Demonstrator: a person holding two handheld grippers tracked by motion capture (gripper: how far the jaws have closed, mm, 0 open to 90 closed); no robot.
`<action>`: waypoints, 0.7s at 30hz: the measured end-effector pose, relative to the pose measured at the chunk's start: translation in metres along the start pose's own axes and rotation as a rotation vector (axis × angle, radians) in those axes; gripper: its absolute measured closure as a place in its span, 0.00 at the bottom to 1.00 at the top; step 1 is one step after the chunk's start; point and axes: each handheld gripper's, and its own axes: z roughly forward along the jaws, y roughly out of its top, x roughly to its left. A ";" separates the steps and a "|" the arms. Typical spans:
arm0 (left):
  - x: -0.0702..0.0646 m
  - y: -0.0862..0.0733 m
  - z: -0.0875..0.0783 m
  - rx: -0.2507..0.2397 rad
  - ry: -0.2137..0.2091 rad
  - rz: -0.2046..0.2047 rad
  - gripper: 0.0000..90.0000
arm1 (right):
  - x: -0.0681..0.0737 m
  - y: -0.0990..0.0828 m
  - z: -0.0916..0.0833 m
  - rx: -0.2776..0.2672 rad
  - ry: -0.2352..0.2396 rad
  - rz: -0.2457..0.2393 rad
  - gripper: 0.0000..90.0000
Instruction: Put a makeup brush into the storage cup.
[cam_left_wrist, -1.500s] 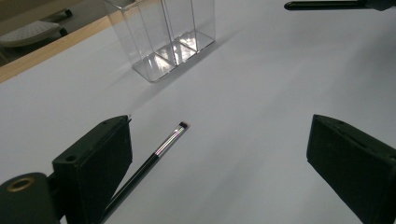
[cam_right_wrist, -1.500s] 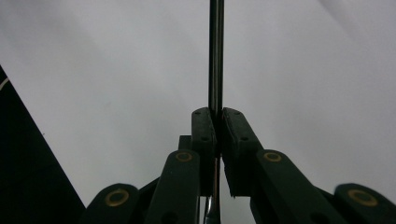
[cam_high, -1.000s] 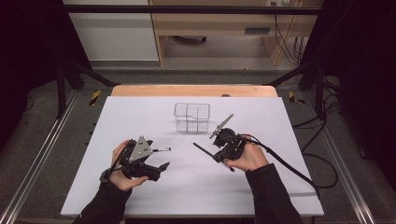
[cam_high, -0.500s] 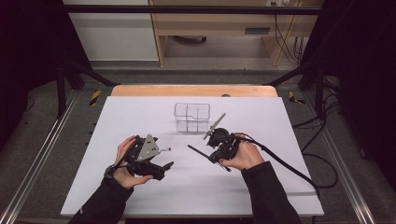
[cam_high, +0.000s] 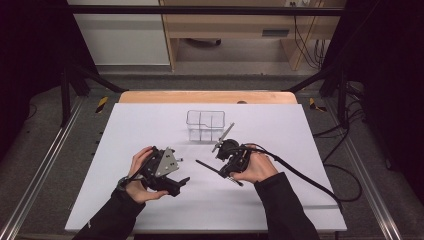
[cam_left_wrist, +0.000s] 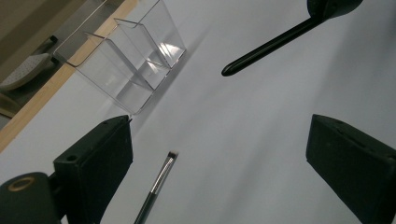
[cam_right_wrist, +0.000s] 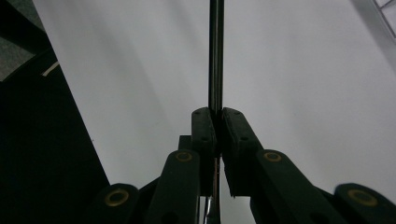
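Observation:
My right gripper (cam_high: 222, 166) (cam_right_wrist: 218, 112) is shut on a long thin black brush handle (cam_high: 205, 165) (cam_right_wrist: 215, 56), which sticks out leftward over the white table (cam_high: 300, 130). Its rounded end (cam_left_wrist: 229, 70) shows at the top of the left gripper view. My left gripper (cam_high: 181, 170) (cam_left_wrist: 219, 126) stands open, low over the table and facing the right one. A small brush with a dark bristle tip (cam_left_wrist: 161, 179) lies on the table between its jaws, and neither jaw touches it. A clear divided organizer (cam_high: 205, 125) (cam_left_wrist: 126, 60) stands behind both grippers.
The table's wooden far edge (cam_high: 207, 96) runs behind the organizer. A black cable (cam_high: 300, 177) trails from the right gripper toward the table's right side. Metal rails (cam_high: 40, 170) flank the table. Bare white surface lies in front of and beside both hands.
Both hands have edged slightly toward each other. The right gripper still grips the brush handle and the left stays open.

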 end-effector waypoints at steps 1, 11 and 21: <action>-0.001 0.000 0.000 -0.001 -0.001 0.005 0.07 | 0.000 0.001 0.000 0.001 0.005 -0.008 0.94; -0.009 0.006 0.002 0.014 -0.013 0.088 0.09 | 0.004 0.004 0.000 0.004 0.030 -0.023 0.94; -0.019 0.013 0.002 0.037 -0.020 0.184 0.11 | 0.005 0.004 0.002 0.002 0.059 -0.030 0.94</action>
